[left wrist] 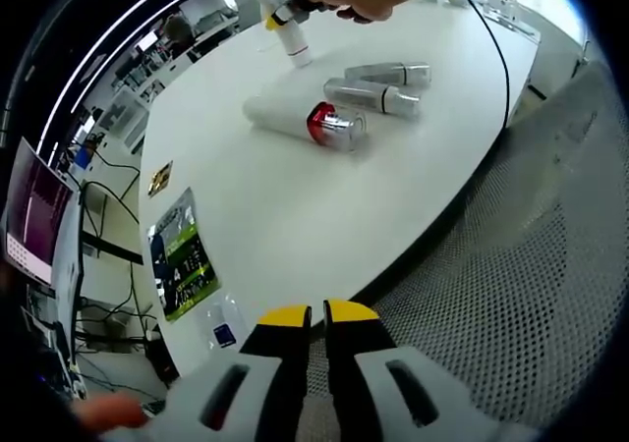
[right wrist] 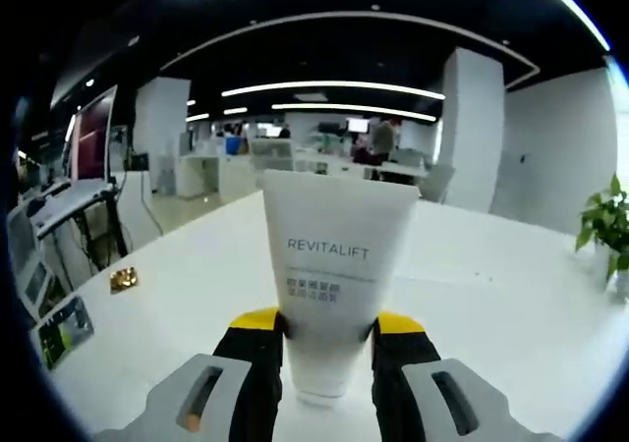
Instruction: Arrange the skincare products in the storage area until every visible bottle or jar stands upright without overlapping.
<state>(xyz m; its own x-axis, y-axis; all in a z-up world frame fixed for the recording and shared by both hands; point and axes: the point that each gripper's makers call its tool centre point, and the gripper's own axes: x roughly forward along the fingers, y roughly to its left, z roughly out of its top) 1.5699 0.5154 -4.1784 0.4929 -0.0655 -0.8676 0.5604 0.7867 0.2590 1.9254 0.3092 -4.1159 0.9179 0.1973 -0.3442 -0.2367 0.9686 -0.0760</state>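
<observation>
Three lying: bottles (left wrist: 339,126) on table (left wrist: 295,226)
Tube (right wrist: 334,275): soft, light; right fingers (right wrist: 398,354) clamp near cap
Left fingers (left wrist: 285,316): closed, empty

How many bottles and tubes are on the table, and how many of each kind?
White tube standing up, held in the right gripper: 1
White bottle with a red cap, lying down: 1
Silver tubes, lying down: 2
Total: 4
</observation>
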